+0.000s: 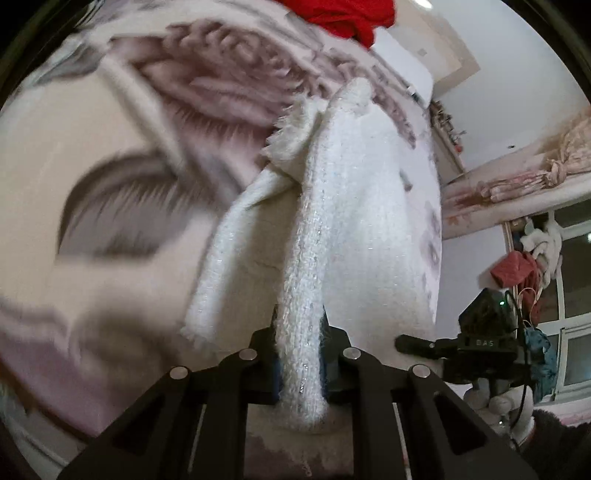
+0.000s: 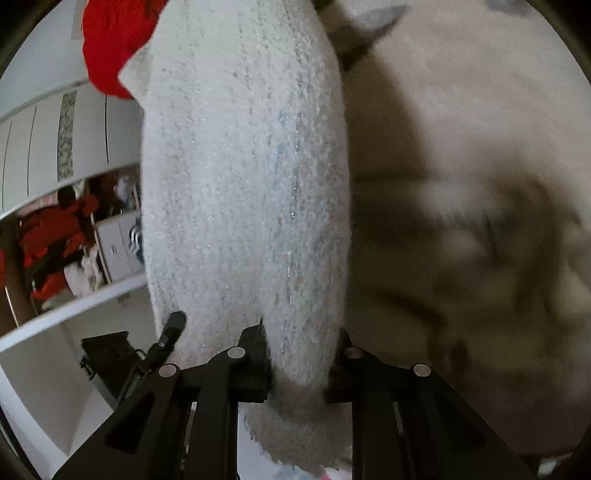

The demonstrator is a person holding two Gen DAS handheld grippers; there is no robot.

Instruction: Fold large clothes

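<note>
The left gripper (image 1: 300, 350) is clamped on a bunched fold of a white knit sweater (image 1: 354, 206), the cloth squeezed between both fingers and spilling out below them toward 6 o'clock. From the grip the sweater runs up toward 12 o'clock, where a frayed edge and a narrow strip fall away to 10 and 8 o'clock over a pink blanket (image 1: 110, 147) with a grey leaf print. That blanket fills the whole left half of the view, blurred. At 12 o'clock a red garment (image 1: 343, 14) lies at the top rim, just beyond the sweater's far end. At 3 to 4 o'clock the other tool shows beside the sweater's right border, with a window (image 1: 569, 288) and hanging clothes behind it.

The right gripper (image 2: 297, 354) likewise pinches the sweater (image 2: 243, 166), which rises as a thick column to 12 o'clock and hangs in a tuft past the fingers at 6 o'clock. The red garment (image 2: 110, 44) sits at 11 o'clock, touching the sweater's upper left edge. White cupboards (image 2: 44, 147) and open floor lie at 9 o'clock; blurred blanket (image 2: 461, 184) covers 1 to 5 o'clock.
</note>
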